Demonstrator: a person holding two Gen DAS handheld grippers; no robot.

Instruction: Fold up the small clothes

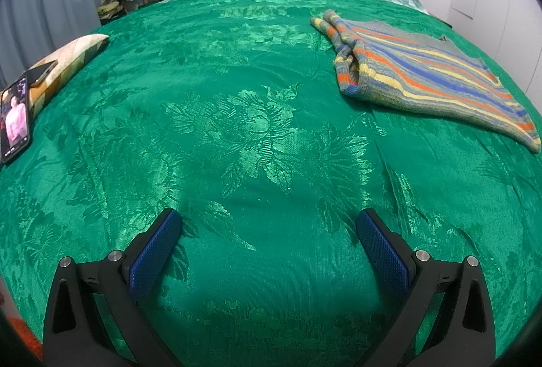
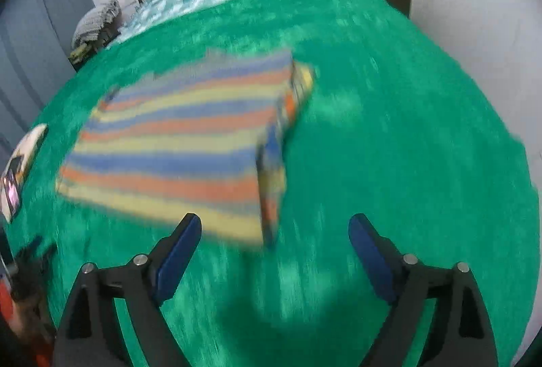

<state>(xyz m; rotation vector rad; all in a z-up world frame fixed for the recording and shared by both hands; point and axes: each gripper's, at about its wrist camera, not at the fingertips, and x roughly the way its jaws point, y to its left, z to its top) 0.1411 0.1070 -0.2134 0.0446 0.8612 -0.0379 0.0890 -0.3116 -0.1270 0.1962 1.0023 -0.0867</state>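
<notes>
Folding appears partly done: sweater [image 1: 430,76] lies on bedspread [image 1: 237,136], far right, sleeves folded in. Left gripper [image 1: 269,231] and right gripper [image 2: 274,236] both spread, empty. Final fold remains.

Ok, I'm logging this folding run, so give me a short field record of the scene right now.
surface: green bedspread
garment: striped knit, lying folded on the bedspread, free of both grippers
left gripper: open, nothing between its fingers
right gripper: open, near the garment's edge, view blurred
other items: phone propped at a small cushion
</notes>
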